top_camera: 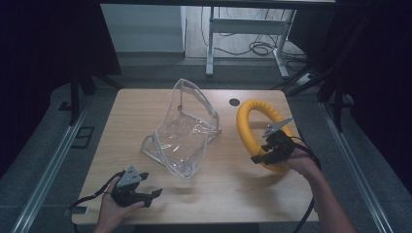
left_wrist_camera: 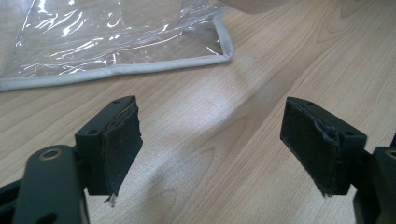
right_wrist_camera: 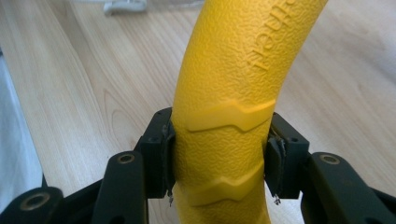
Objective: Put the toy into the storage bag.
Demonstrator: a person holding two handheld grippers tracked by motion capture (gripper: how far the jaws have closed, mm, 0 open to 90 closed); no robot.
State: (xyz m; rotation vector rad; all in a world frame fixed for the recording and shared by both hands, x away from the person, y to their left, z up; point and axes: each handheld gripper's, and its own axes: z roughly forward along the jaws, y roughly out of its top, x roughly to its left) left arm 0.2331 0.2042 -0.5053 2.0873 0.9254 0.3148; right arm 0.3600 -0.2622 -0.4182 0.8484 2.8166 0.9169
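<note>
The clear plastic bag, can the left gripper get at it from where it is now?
Probably yes. The left gripper has its jaws open with nothing between them, and bare table lies between it and the clear plastic bag's near edge, with nothing in the way.

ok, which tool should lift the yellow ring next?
Right. The right tool is already shut on the yellow ring; the left tool is open over bare table near the clear bag.
</note>
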